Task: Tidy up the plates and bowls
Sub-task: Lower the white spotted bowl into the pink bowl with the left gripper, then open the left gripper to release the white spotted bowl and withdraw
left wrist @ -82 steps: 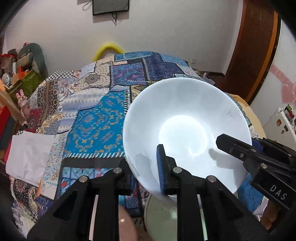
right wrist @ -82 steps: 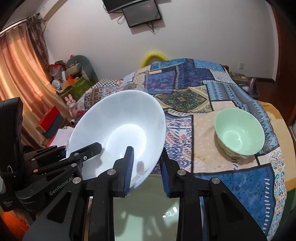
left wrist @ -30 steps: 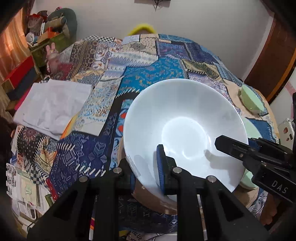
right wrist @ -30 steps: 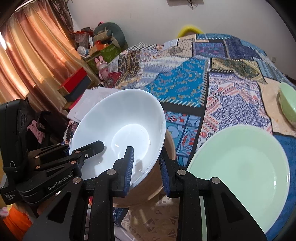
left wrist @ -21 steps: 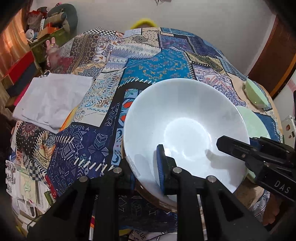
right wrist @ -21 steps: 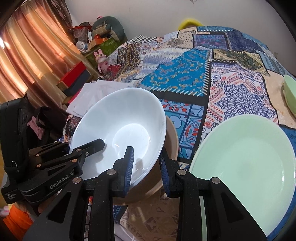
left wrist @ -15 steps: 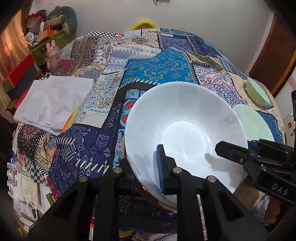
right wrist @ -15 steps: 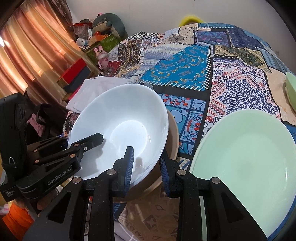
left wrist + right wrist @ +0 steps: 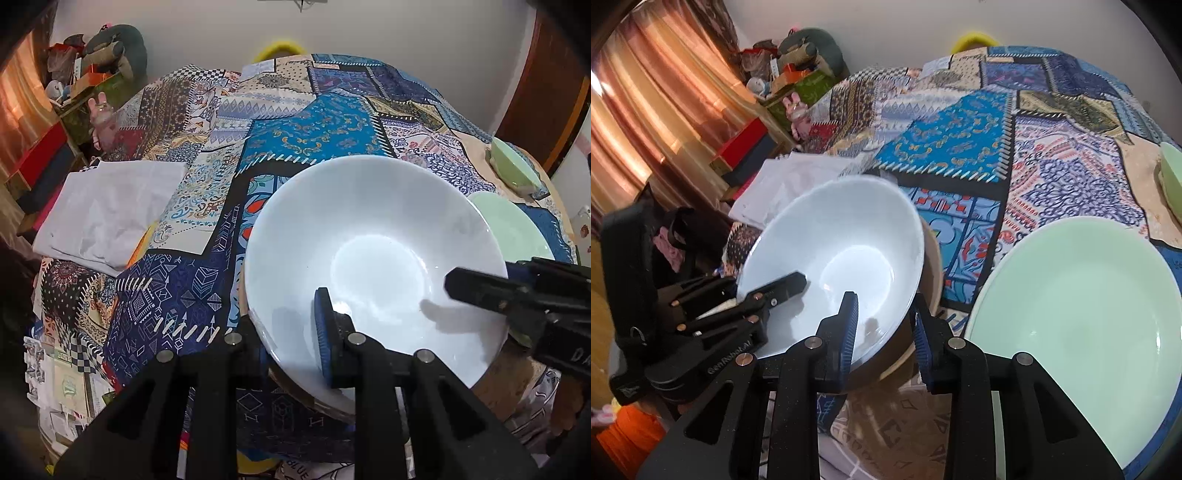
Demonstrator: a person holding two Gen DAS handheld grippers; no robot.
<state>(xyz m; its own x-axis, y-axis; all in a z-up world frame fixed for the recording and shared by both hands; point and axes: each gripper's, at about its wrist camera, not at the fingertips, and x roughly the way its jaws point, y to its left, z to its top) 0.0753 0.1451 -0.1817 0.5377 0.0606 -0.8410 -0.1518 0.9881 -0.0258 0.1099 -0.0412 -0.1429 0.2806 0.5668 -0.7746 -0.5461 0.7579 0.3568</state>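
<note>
Left gripper (image 9: 291,325): angled steeply downward, its 2 jaws pinching the near rim of the white bowl (image 9: 373,258), 1 blue pad inside the wall, the other finger under the rim outside.

Right gripper (image 9: 884,325): likewise angled steeply downward at the bowl's opposite rim. Its jaws are easing apart; the rim lies between them, with the inner blue pad against the inside wall and the outer pad standing slightly clear of the outside.

White bowl: sits nested in a brown bowl (image 9: 929,269), whose rim shows beyond and below it. Both are on the patchwork cloth (image 9: 314,129).

Relative to the white bowl: a pale green plate (image 9: 1082,295) lies just beside it on the right gripper's side; a small green bowl (image 9: 511,166) stands beyond that plate, well apart; a folded white cloth (image 9: 107,214) lies on the far left.
</note>
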